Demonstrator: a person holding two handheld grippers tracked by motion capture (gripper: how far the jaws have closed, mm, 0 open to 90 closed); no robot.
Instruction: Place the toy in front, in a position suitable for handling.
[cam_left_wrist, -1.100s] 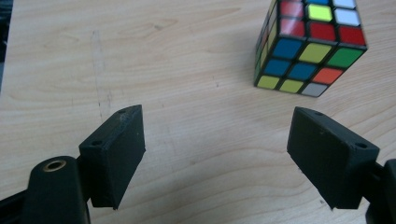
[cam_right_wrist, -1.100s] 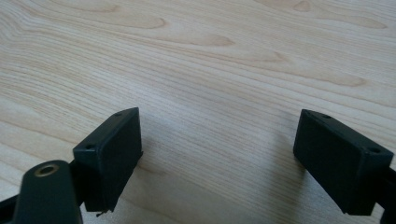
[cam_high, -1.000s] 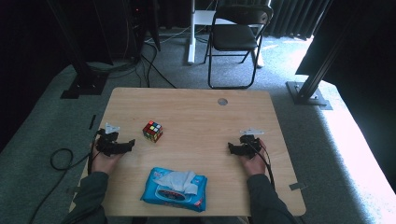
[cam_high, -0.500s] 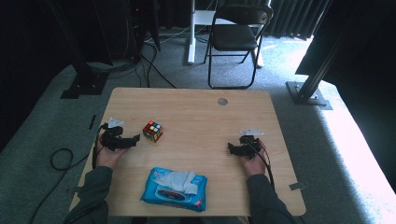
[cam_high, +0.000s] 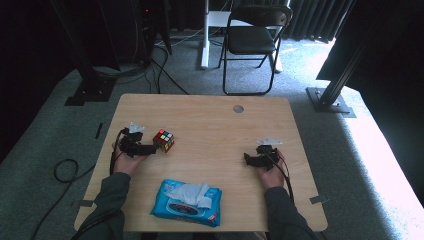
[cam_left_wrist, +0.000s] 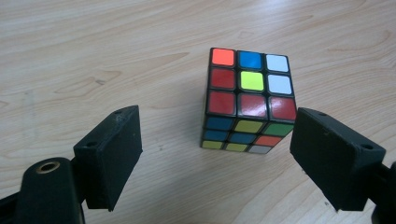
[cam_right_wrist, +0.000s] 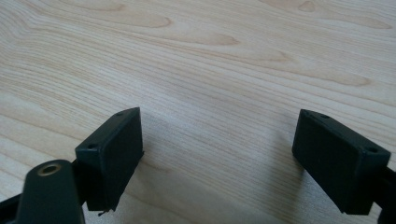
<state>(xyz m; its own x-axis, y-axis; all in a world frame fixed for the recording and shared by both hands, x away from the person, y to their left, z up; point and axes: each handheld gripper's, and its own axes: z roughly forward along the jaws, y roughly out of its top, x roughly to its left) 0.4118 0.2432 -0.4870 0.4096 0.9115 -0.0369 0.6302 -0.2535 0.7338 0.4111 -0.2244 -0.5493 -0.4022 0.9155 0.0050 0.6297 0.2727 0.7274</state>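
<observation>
Puzzle cube (cam_left_wrist: 250, 102) just ahead of wide-open, empty left gripper (cam_left_wrist: 217, 154), toward tabletop's left edge; right gripper (cam_right_wrist: 219, 154) open, empty, well apart.

Bare wood lay open between the wide-spread jaws of the left gripper (cam_left_wrist: 217, 158) and the scrambled multicoloured puzzle cube (cam_left_wrist: 250, 100) just beyond. Near centre, a blue plastic wet-wipe pack (cam_high: 187, 203) blocked the light wooden table (cam_high: 215, 125); the far half stood free.

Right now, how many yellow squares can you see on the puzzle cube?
4 on the Rubik's cube in the left gripper view: one at the centre of the top face, three on the near side face (middle of one row, two at the bottom left). The other faces are hidden, so there may be more.
</observation>
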